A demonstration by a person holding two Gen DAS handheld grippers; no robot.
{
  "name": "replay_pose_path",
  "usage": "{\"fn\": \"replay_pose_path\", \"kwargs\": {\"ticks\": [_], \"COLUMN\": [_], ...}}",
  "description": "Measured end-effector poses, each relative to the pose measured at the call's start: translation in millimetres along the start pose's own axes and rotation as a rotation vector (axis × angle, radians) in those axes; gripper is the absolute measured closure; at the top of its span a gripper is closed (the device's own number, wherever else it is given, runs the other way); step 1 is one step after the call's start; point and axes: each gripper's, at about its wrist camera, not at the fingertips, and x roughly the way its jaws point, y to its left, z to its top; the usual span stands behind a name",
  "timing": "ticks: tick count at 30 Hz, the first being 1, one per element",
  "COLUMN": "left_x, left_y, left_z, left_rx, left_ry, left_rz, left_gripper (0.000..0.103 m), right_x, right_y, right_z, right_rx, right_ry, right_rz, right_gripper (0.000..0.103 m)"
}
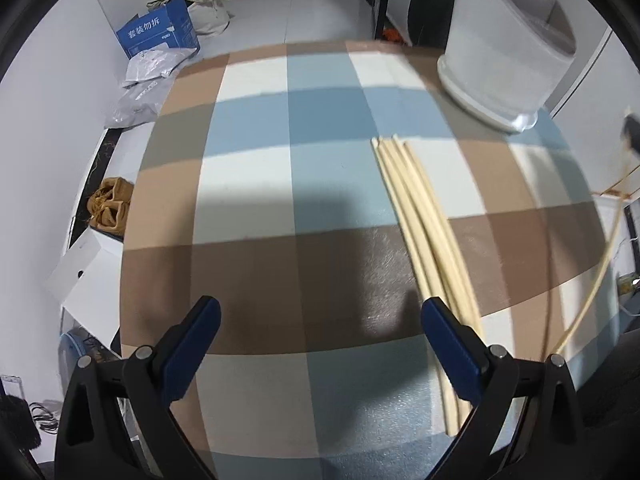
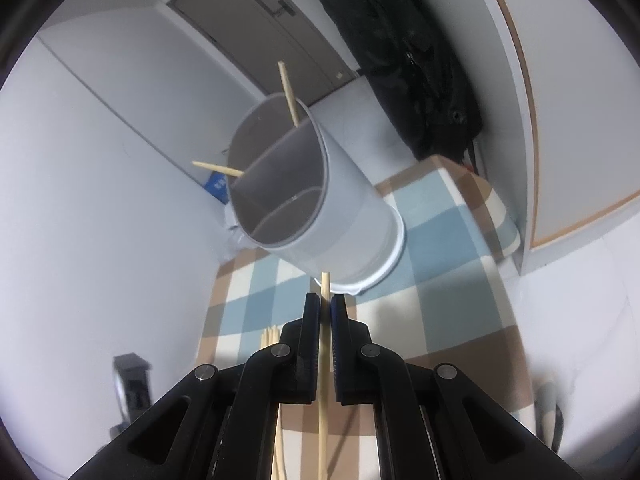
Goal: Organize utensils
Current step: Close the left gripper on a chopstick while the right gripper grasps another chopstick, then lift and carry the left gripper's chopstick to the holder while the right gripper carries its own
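Observation:
Several pale wooden chopsticks [image 1: 420, 224] lie side by side on the checked tablecloth [image 1: 300, 160]. My left gripper [image 1: 320, 316] hangs open above the cloth, its right finger just beside the bundle. My right gripper [image 2: 326, 308] is shut on a single chopstick [image 2: 325, 360], whose tip pokes out toward the grey utensil holder [image 2: 316, 192]. That holder has divided compartments, and two chopsticks [image 2: 289, 92] stand in its far compartment. The same holder [image 1: 508, 48] appears at the top right of the left wrist view. The lying bundle [image 2: 269, 336] peeks out left of my right fingers.
The table stands against a white wall, with a black bag [image 2: 404, 60] hanging beyond it. On the floor to the left are a blue cardboard box [image 1: 160, 32], plastic bags [image 1: 144, 80], a brown pouch [image 1: 110, 204] and a white box [image 1: 86, 272].

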Motion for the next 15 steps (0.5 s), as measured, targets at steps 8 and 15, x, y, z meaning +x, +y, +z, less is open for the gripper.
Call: {"fn": "replay_pose_path", "kwargs": {"ticks": [8, 15], "left_x": [4, -3], "left_y": [1, -3], "left_z": [5, 9], "left_rx": [-0.022, -0.03], "left_ry": [0.009, -0.015], "left_rz": [0.001, -0.008], "left_gripper": [0.005, 0.005], "right_x": [-11, -12], "right_y": [4, 10], "right_z": [-2, -2], "right_rx": [-0.06, -0.11], "right_ry": [-0.037, -0.052], "right_rz": [0.02, 0.02], "right_gripper": [0.098, 0.098]}}
